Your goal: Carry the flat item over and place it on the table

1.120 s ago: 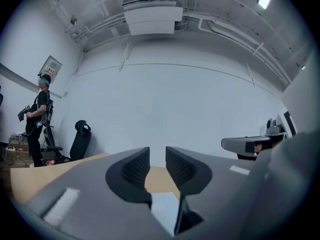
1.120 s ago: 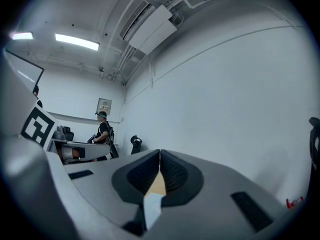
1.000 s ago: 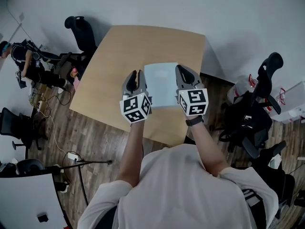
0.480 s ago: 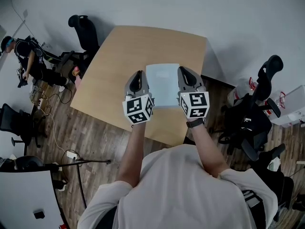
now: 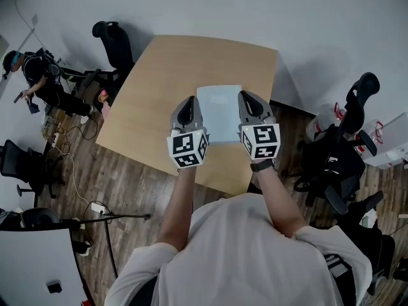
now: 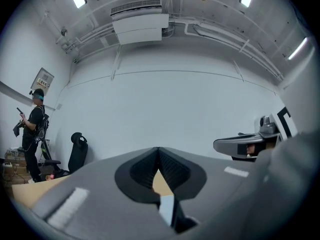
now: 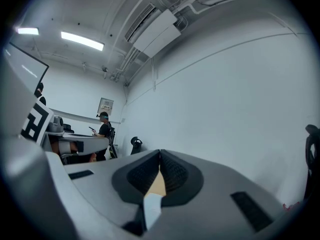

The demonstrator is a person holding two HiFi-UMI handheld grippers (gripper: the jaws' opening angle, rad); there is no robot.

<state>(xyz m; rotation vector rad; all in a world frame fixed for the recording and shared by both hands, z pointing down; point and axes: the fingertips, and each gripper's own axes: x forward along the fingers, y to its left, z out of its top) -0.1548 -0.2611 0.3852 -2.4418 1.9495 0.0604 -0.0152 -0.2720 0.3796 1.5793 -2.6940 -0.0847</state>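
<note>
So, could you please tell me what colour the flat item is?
The flat item is pale bluish white, clearest in the head view.

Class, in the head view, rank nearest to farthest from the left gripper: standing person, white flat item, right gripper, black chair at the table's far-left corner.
1. White flat item: beside the left gripper, whose fingers are closing on its left edge.
2. Right gripper: on the item's opposite edge.
3. Black chair: upper left, past the table.
4. Standing person: far left.
</note>
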